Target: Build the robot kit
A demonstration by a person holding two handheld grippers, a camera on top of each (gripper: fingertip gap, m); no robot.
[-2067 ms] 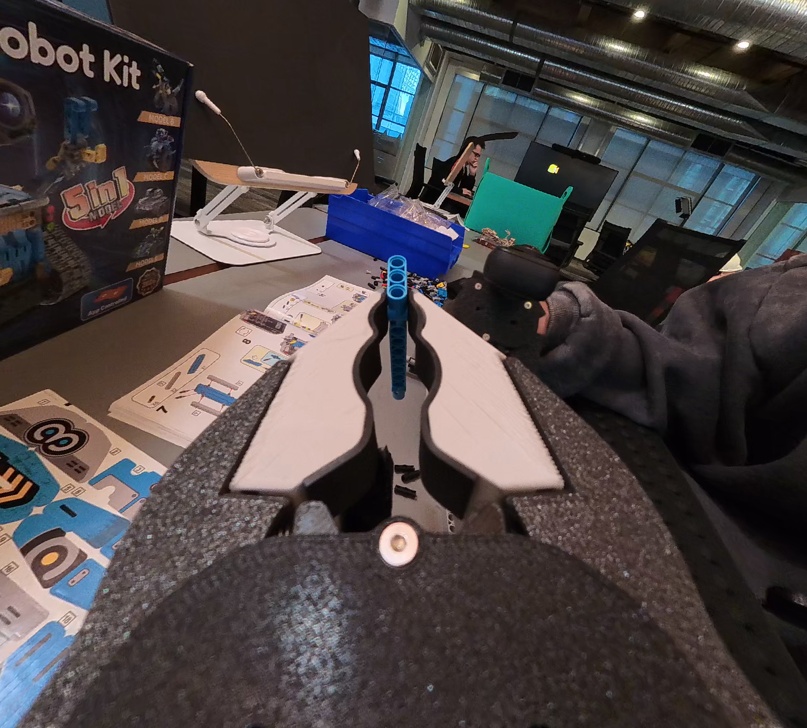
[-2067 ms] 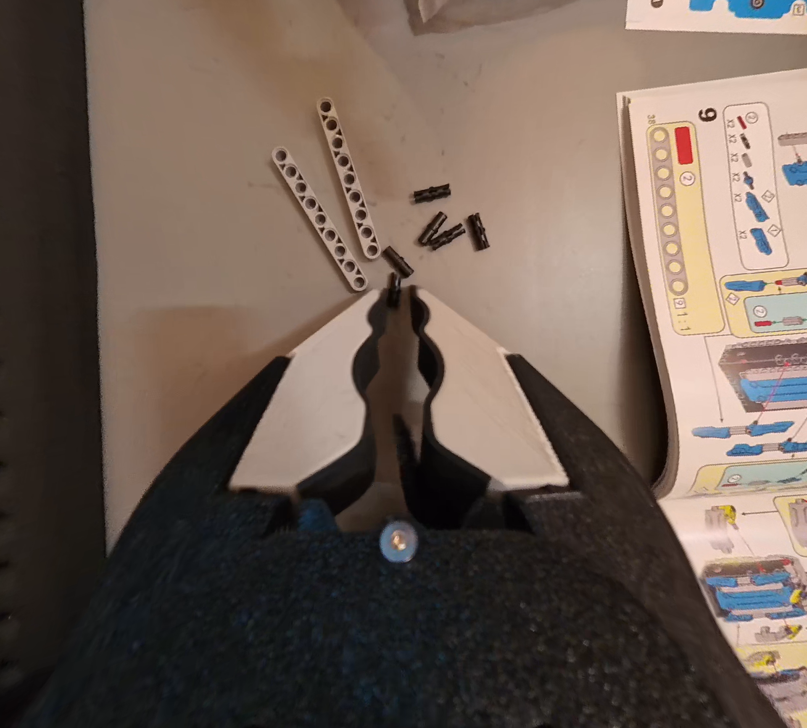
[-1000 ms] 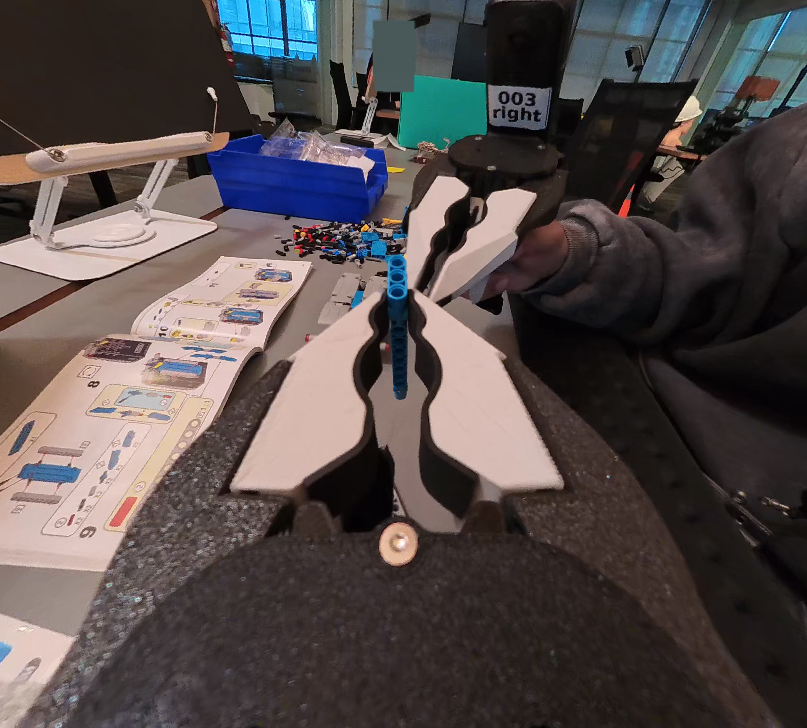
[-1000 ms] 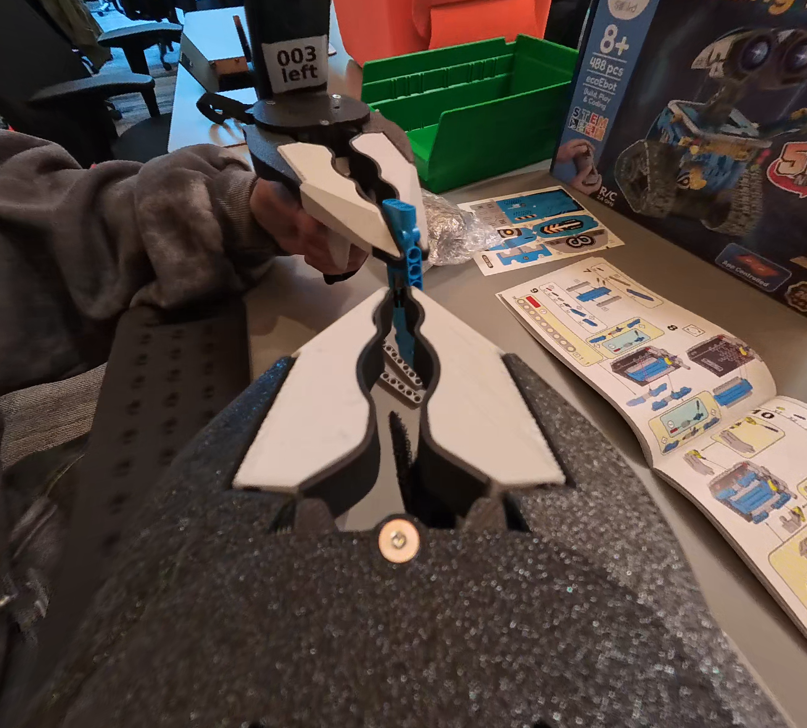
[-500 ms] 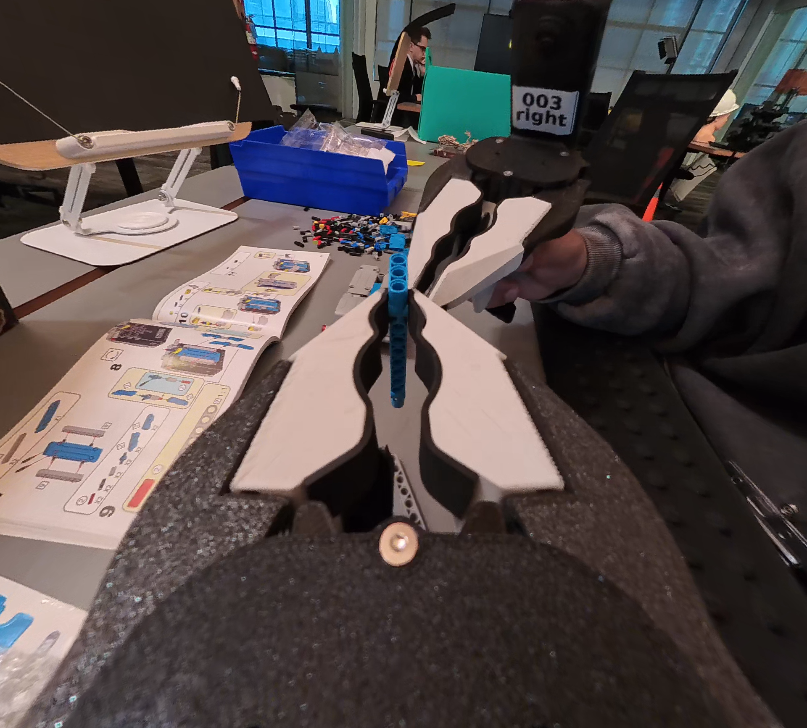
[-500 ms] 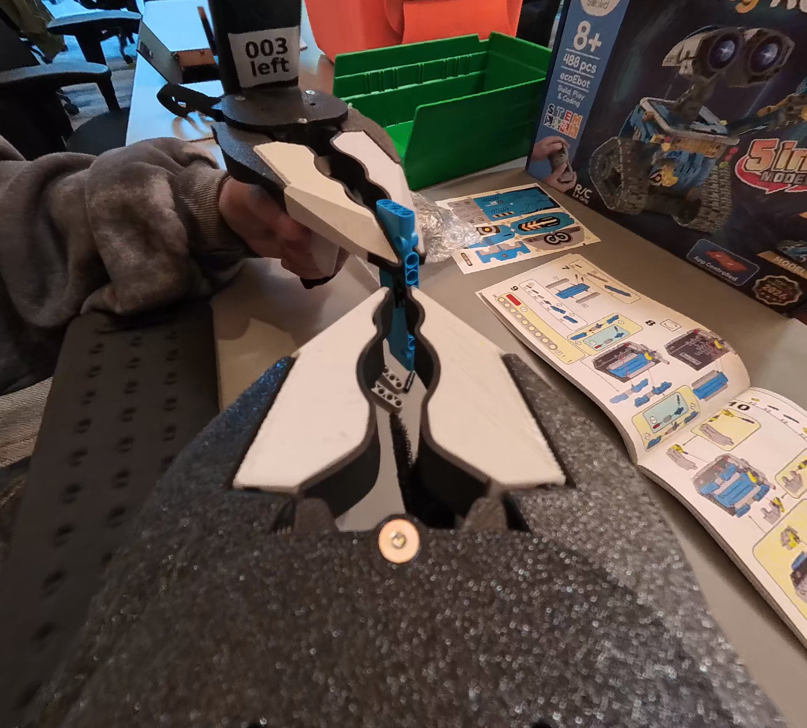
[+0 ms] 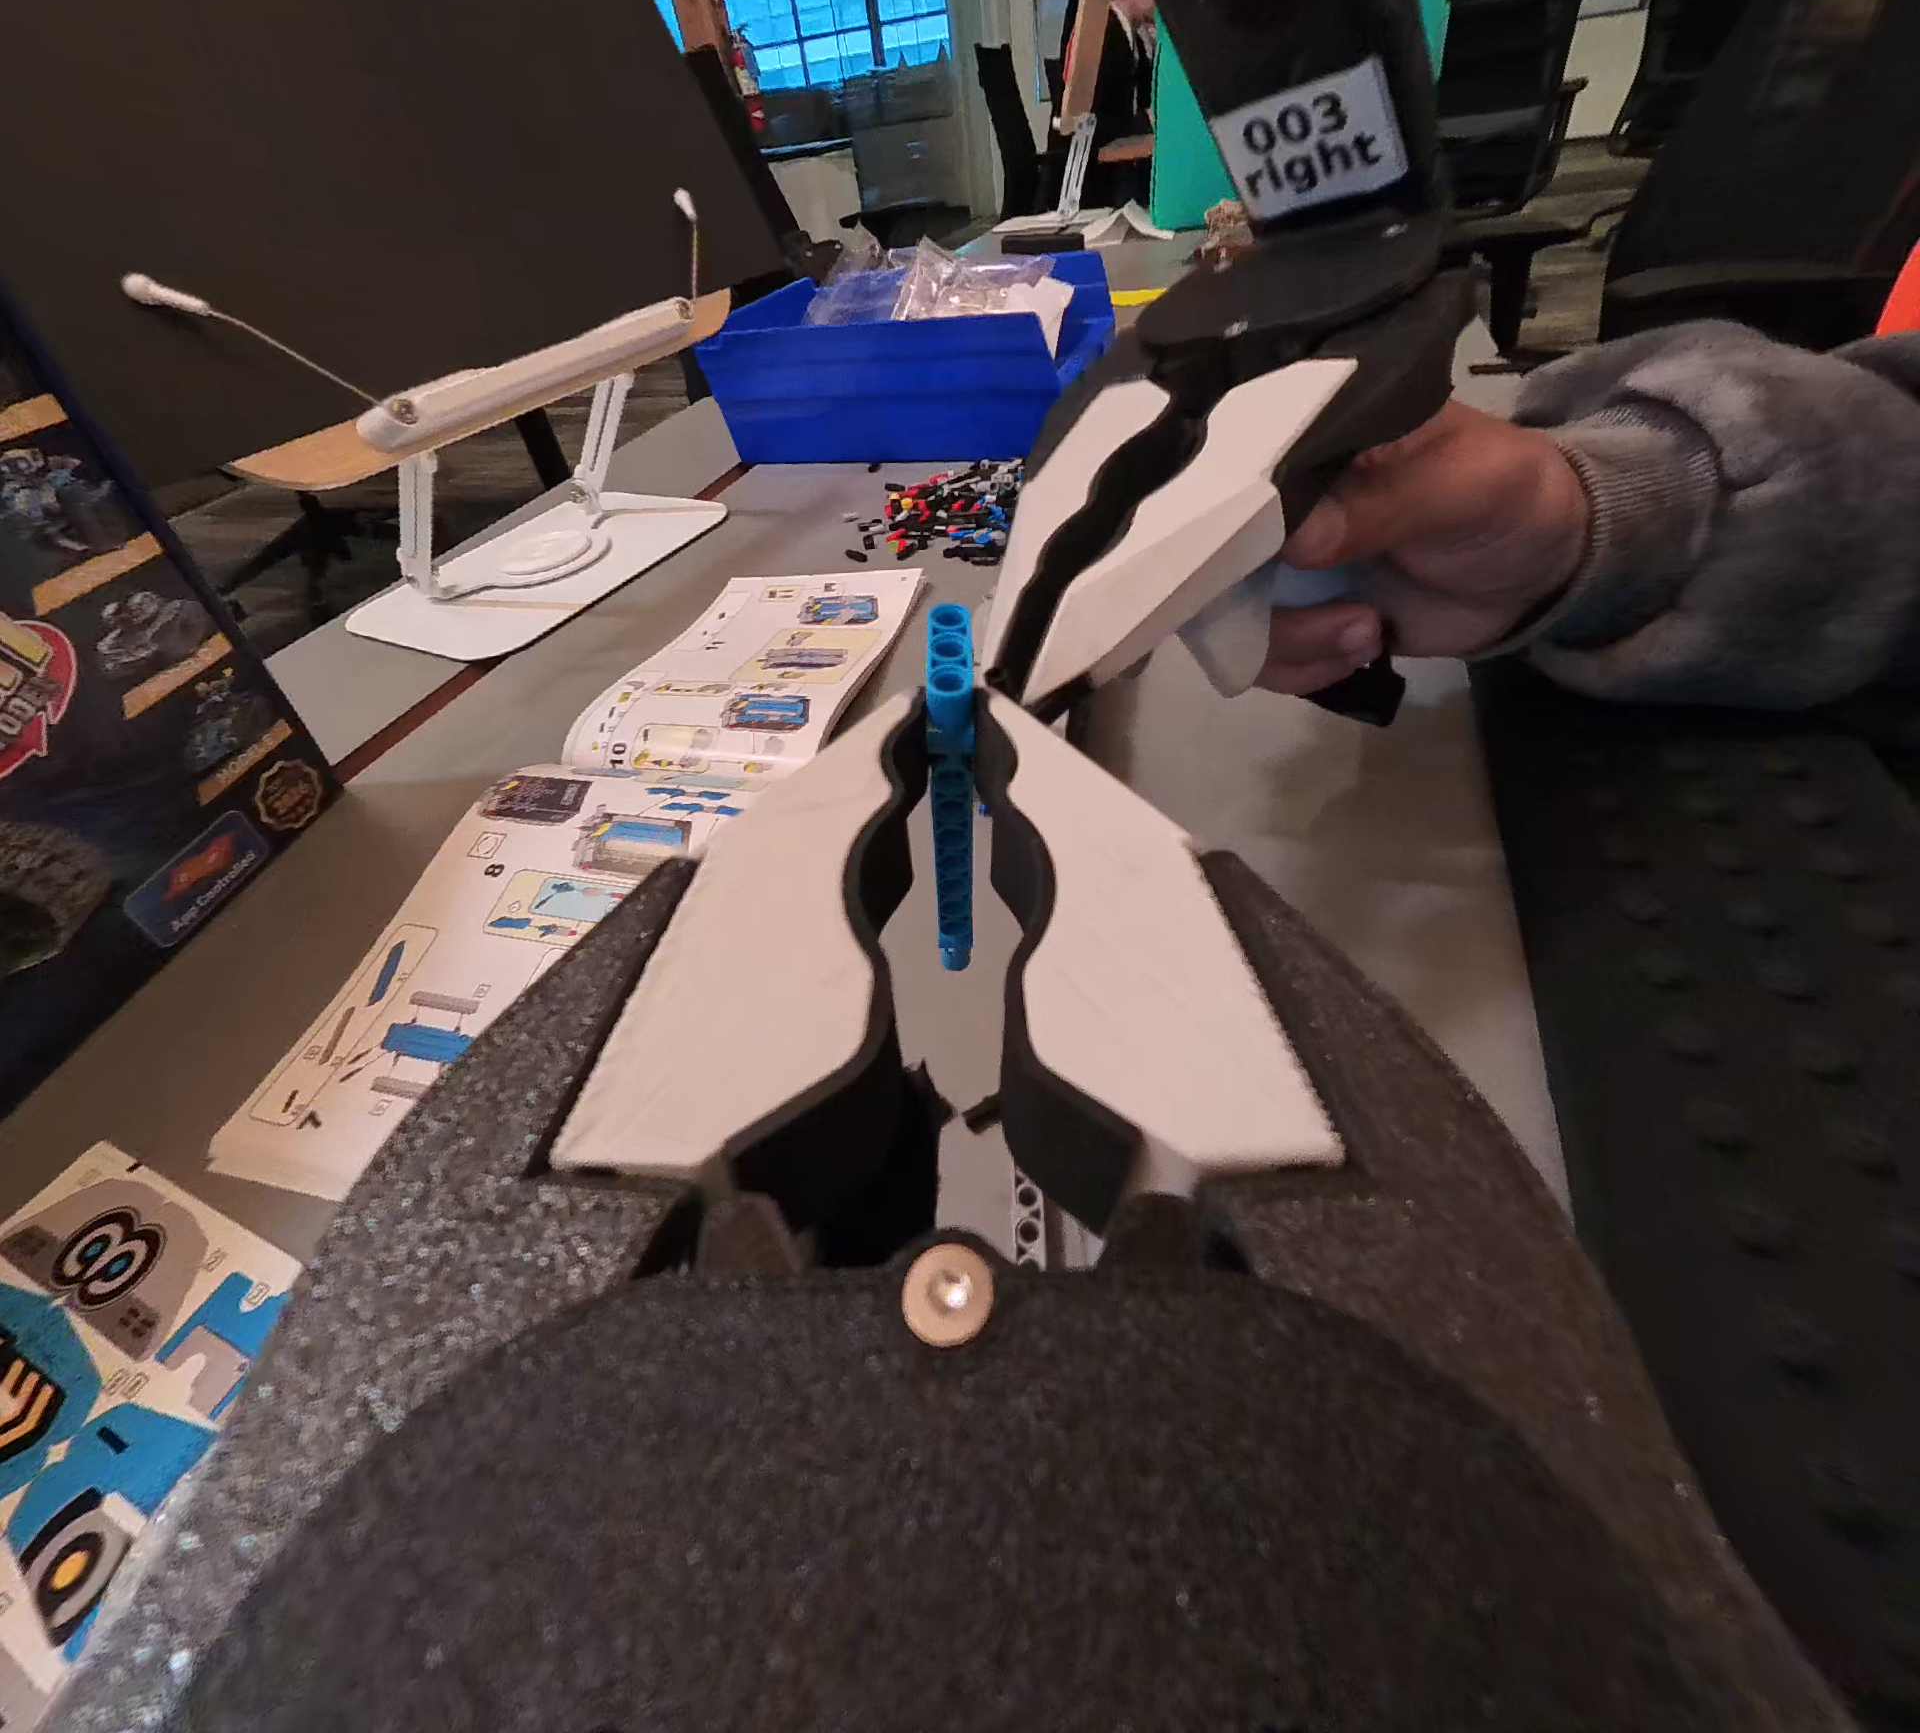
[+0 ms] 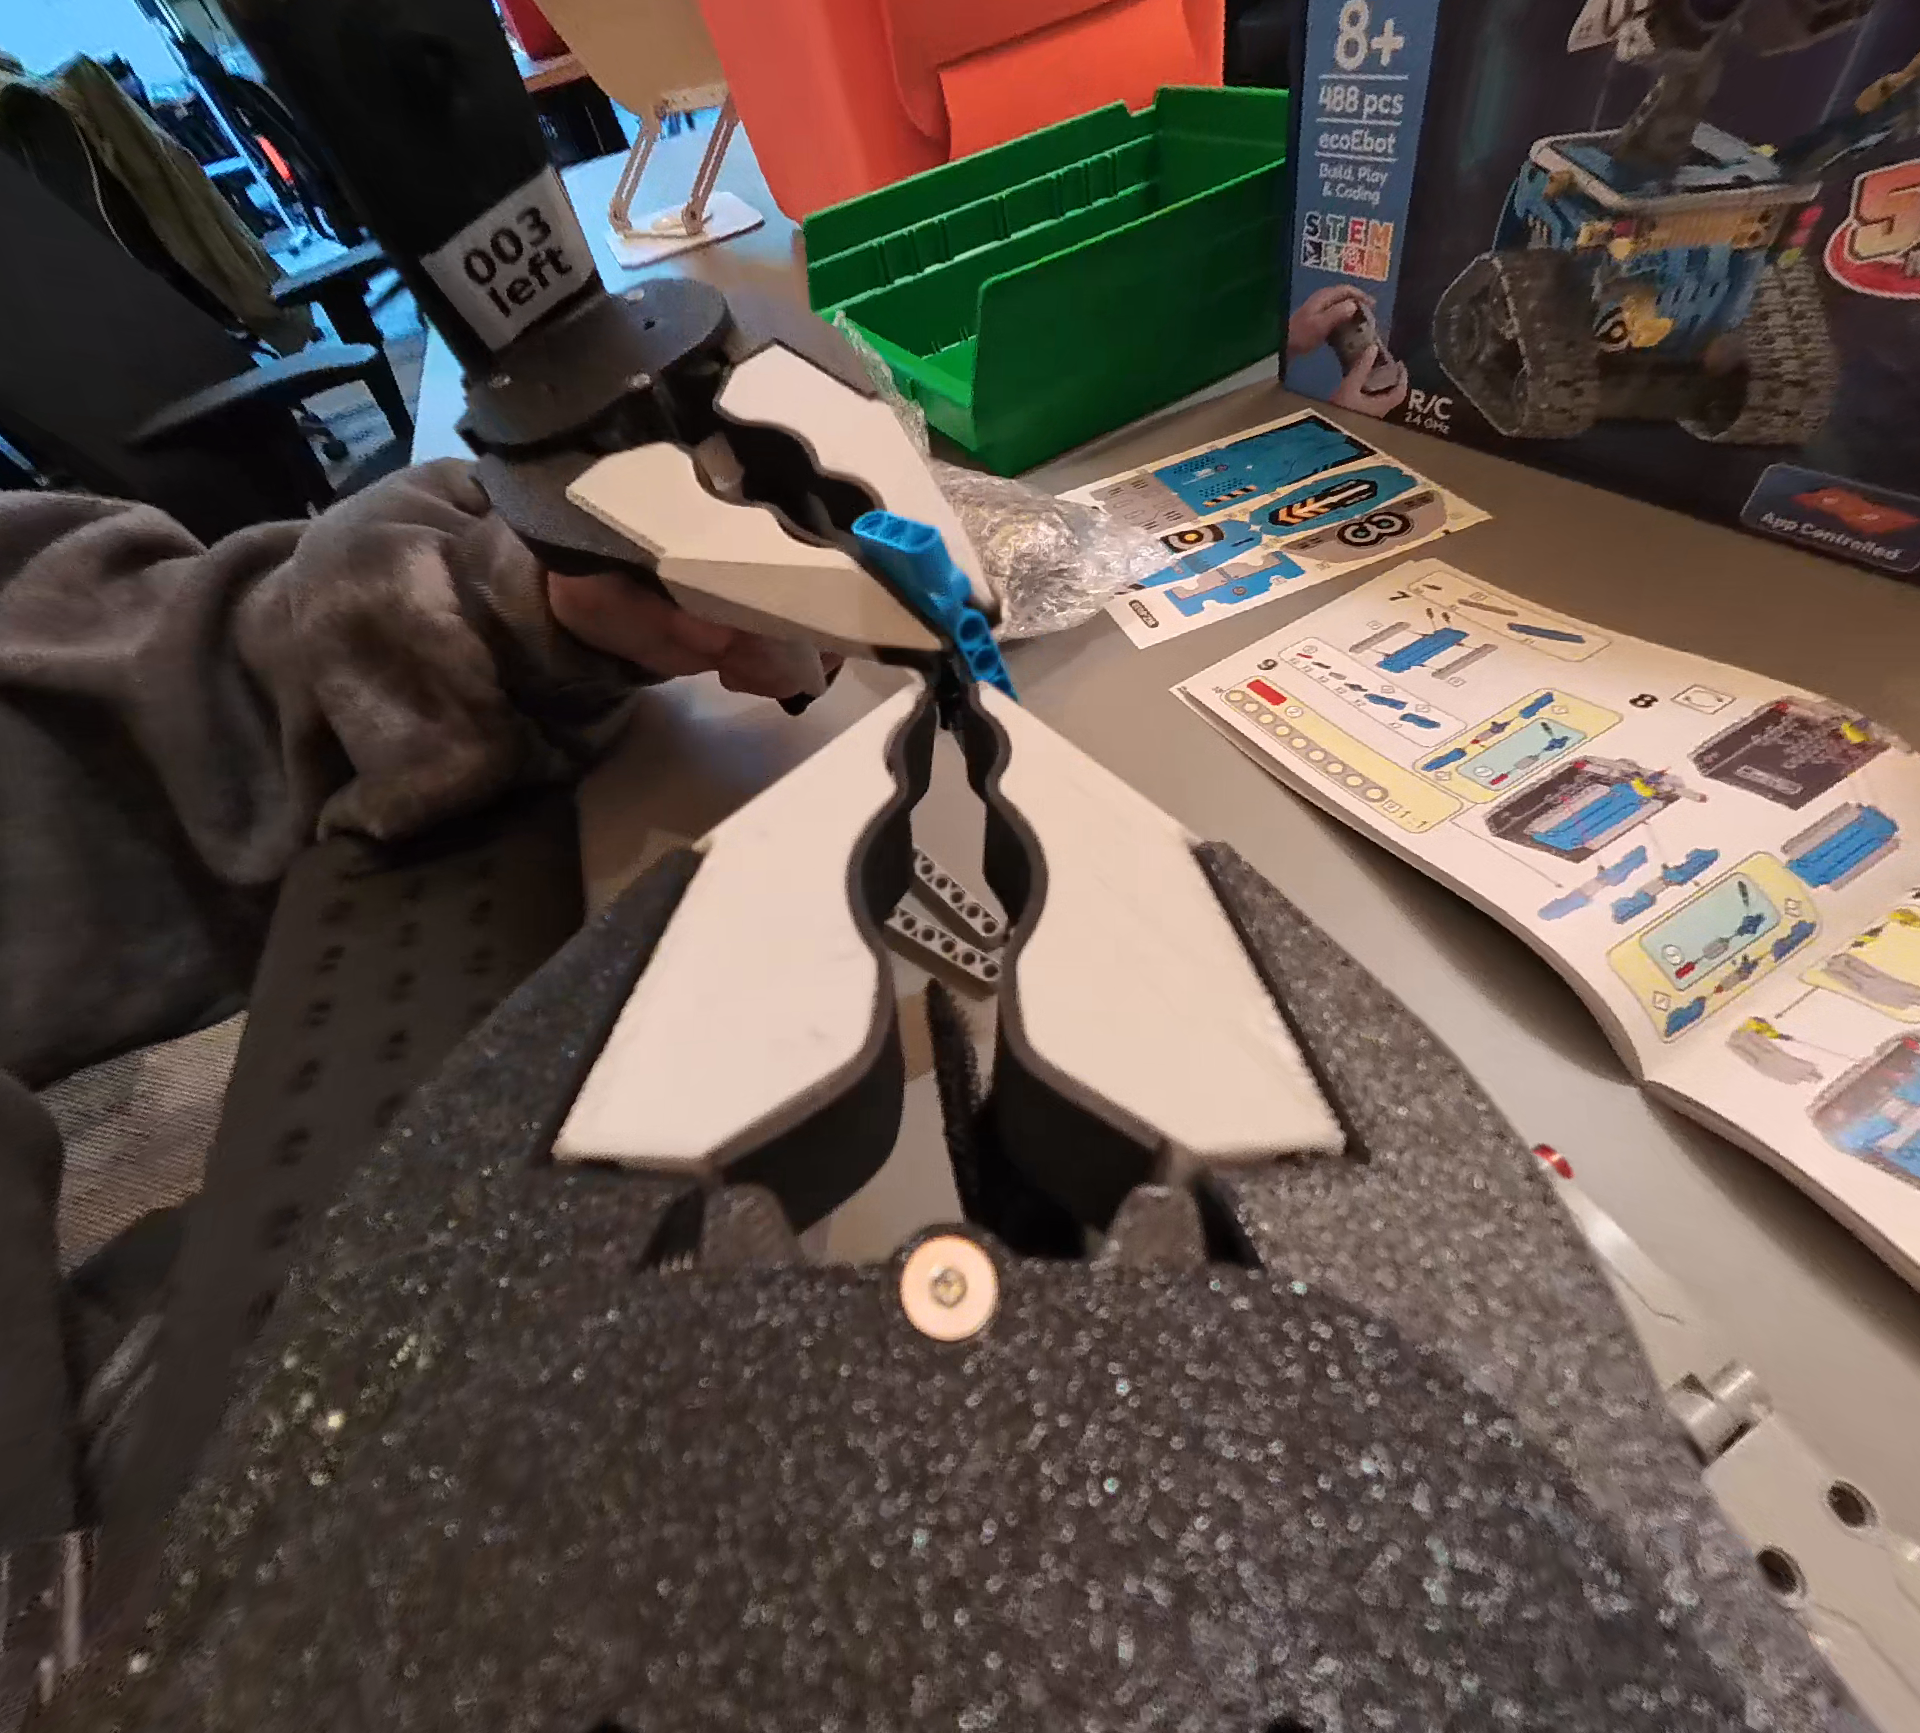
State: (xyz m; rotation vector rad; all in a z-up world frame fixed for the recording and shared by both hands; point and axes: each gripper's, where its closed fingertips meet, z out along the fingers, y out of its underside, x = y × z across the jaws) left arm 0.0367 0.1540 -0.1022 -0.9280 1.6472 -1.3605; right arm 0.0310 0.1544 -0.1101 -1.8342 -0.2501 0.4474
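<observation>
two grippers tip to tip, left gripper clamping upright blue beam, right gripper pinching small black pin

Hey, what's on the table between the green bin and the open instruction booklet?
In the right wrist view, a sticker sheet and a crumpled clear plastic bag lie between the green bin and the instruction booklet.

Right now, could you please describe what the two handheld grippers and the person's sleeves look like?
Both the left gripper and the right gripper have white wedge-shaped fingers lined with wavy black pads, a speckled black foam body with a silver screw, and a black upright post bearing a white label. The person wears grey fleece sleeves.
</observation>
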